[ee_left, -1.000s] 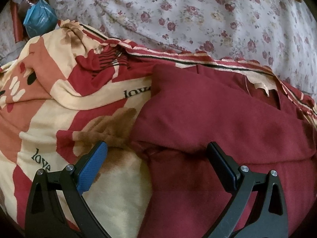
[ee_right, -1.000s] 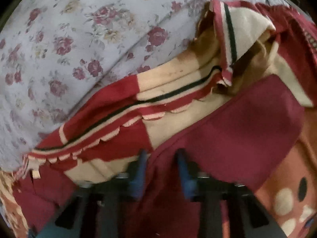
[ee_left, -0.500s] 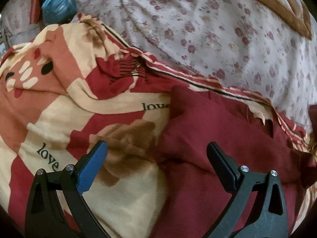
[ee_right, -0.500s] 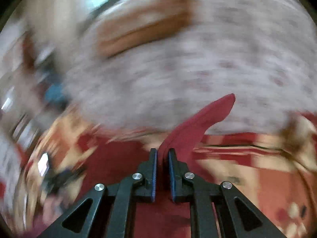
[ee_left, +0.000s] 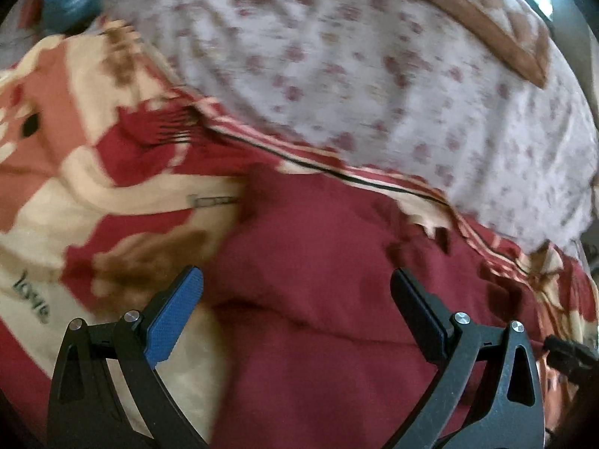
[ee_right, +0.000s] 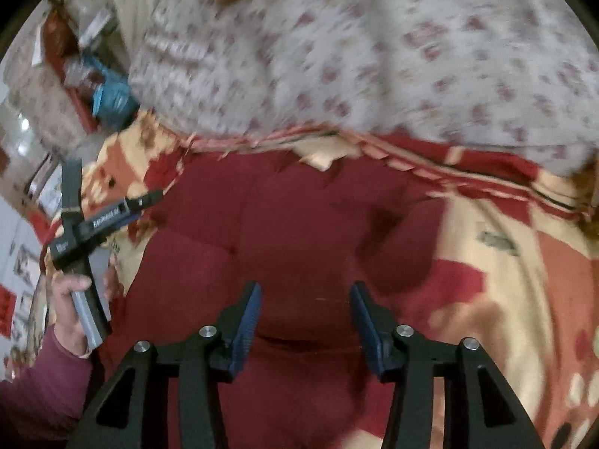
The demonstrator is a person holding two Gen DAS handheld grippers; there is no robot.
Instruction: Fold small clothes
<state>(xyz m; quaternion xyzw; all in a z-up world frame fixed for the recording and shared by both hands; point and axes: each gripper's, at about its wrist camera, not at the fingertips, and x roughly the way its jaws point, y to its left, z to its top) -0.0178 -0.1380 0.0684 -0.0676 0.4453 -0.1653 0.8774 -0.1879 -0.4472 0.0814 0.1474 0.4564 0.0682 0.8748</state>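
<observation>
Fingers [ee_right: 254, 318] on my right gripper [ee_right: 305, 321] had just been opening, nothing between them, while the left gripper [ee_left: 295, 299] gaped empty over the garment [ee_left: 318, 262] lying on the blanket [ee_left: 56, 205]; I judged smoothing the fold came next.

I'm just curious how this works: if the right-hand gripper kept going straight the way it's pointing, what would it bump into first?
Most likely the dark red garment lying on the patterned blanket. The right gripper, its jaws just opened and empty, points down at it; depth is hard to judge here.
</observation>
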